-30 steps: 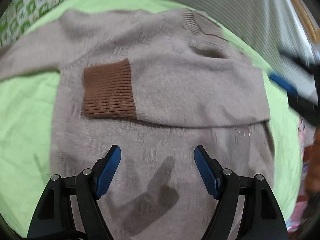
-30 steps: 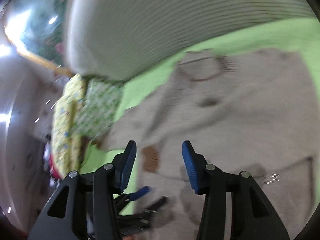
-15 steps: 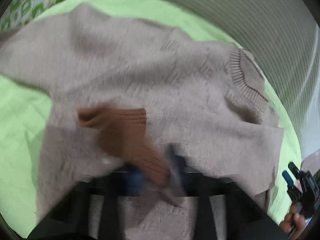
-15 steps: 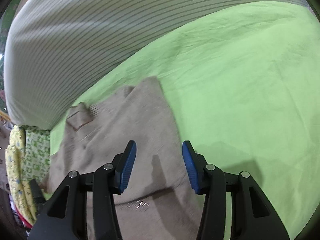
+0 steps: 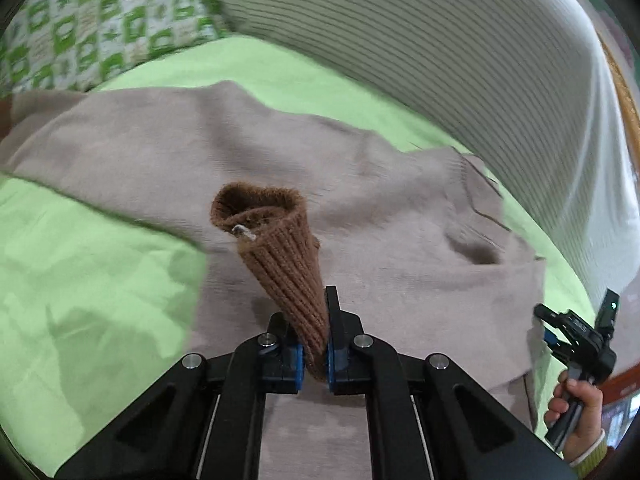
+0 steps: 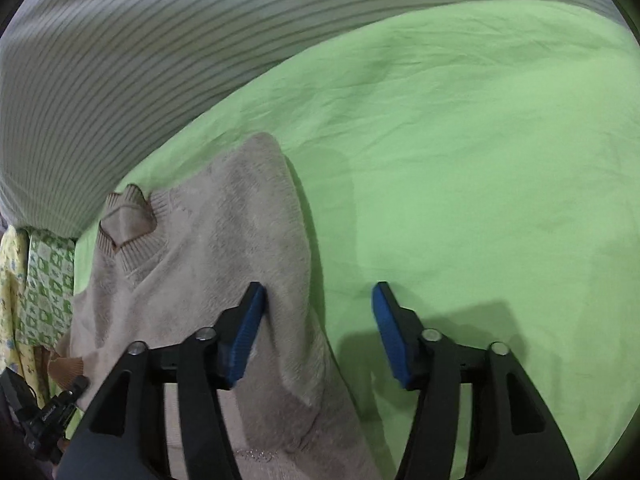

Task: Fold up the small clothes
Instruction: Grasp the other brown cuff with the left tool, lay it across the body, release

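A small beige knit sweater (image 5: 380, 216) lies flat on a green sheet (image 5: 100, 264). My left gripper (image 5: 314, 360) is shut on the sweater's brown ribbed cuff (image 5: 280, 256), which stands up from the jaws above the sweater body. My right gripper (image 6: 318, 336) is open and empty, low over the sweater's right edge (image 6: 224, 248); its left finger (image 6: 246, 332) is over the knit, its right finger over the sheet. The right gripper also shows in the left wrist view (image 5: 576, 340), at the sweater's right side. The collar (image 6: 128, 220) points toward the striped bedding.
Striped grey-white bedding (image 6: 160, 60) rises along the far side of the sheet. A green and white patterned pillow (image 5: 92, 28) lies at the far left. Open green sheet (image 6: 480, 160) stretches to the right of the sweater.
My left gripper has closed on the brown cuff and lifted it off the sweater body. My right gripper has swung to the sweater's right edge and stays open.
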The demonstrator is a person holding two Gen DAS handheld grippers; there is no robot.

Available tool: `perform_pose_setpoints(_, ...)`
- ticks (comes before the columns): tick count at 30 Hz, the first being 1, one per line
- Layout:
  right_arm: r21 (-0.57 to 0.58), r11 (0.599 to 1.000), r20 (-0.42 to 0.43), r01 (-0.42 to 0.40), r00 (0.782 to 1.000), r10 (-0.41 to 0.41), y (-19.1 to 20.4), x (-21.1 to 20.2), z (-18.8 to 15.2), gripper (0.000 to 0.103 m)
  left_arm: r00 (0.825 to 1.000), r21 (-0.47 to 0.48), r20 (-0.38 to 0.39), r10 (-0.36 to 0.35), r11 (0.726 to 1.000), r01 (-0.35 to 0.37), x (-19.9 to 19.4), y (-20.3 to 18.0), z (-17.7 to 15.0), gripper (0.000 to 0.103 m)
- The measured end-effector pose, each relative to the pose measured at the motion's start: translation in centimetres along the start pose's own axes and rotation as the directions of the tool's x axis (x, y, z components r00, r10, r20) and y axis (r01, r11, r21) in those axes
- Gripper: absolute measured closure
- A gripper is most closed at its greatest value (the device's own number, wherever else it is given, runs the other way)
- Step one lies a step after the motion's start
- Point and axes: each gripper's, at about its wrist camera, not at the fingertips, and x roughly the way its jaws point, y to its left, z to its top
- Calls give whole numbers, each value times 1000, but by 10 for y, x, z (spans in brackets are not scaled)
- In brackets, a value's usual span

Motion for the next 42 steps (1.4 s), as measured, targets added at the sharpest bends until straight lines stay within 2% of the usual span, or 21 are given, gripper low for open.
perform_pose_setpoints(2, -23, 1000, 7, -8, 1000, 8, 6, 2, 1, 39, 1000, -22, -5, -5, 1000, 4, 3, 4, 2, 97)
perform_pose_setpoints(8, -118, 993, -8, -1, 1000, 0, 27, 8, -1, 41, 1000, 79, -4, -18, 997, 18, 4, -24, 3, 97)
perform_pose_setpoints(9, -153, 988, -9, -1, 1000, -1, 33, 8, -3, 53, 1000, 89, -7, -21, 996, 21, 6, -29, 2, 97)
perform_pose_setpoints(10, -205, 979, -8, 12, 1000, -14, 39, 7, -4, 97, 999, 99, -13, -33, 994, 34, 7, -36, 0, 97)
perform_pose_setpoints(11, -263, 964, -10, 47, 999, -52, 45, 6, -4, 95, 999, 103, -14, -40, 994, 42, 6, -39, -1, 97)
perform_pose_setpoints(12, -269, 962, 6, 50, 999, -50, 45, 0, -1, 95, 998, 108, -15, -54, 993, 56, 7, -45, -1, 97)
perform_pose_setpoints(15, -222, 971, 73, 86, 995, -72, 22, -22, 17, 96, 993, 132, -14, -120, 984, 121, 10, -65, 1, 97)
perform_pose_setpoints(16, -181, 981, 69, 68, 996, -56, 8, -24, 24, 96, 992, 150, -11, -130, 980, 130, 13, -72, 0, 97)
perform_pose_setpoints(18, -119, 992, 48, 49, 998, -44, -17, -21, 30, 96, 995, 175, -20, -102, 979, 104, 27, -78, -3, 97)
perform_pose_setpoints(23, -157, 985, 31, 77, 997, -73, -22, -6, 23, 96, 998, 161, -55, -12, 987, 20, 60, -48, -10, 95)
perform_pose_setpoints(25, -130, 989, 31, 64, 998, -61, -25, -6, 24, 96, 998, 166, -55, -4, 986, 13, 59, -38, -12, 87)
perform_pose_setpoints(28, -128, 990, 27, 63, 998, -60, -27, -7, 25, 92, 999, 180, -46, 11, 984, -2, 50, -28, -18, 82)
perform_pose_setpoints(29, -129, 989, 25, 77, 997, -74, -28, -10, 25, 88, 999, 180, -48, 8, 984, 0, 47, -27, -20, 81)
perform_pose_setpoints(34, -121, 982, 79, 149, 987, -140, -16, -35, 16, 87, 998, 165, -61, 9, 986, 2, 37, -20, -29, 78)
perform_pose_setpoints(36, -143, 984, 96, 105, 991, -91, 4, -41, 8, 85, 998, 147, -58, -9, 989, 18, 31, -21, -29, 78)
perform_pose_setpoints(38, -195, 980, 96, 42, 995, -24, 23, -45, -1, 67, 998, 152, -61, -10, 988, 19, 33, -23, -23, 76)
perform_pose_setpoints(39, -217, 976, 97, 21, 995, 0, 33, -44, -6, 63, 998, 160, -58, -4, 987, 13, 35, -27, -21, 79)
perform_pose_setpoints(40, -231, 973, 90, -2, 996, 23, 41, -42, -9, 59, 999, 170, -55, -1, 985, 11, 37, -30, -18, 81)
perform_pose_setpoints(42, -260, 965, 38, -47, 998, 59, 53, -26, -16, 59, 1000, 190, -21, -15, 982, 19, 29, -37, -13, 88)
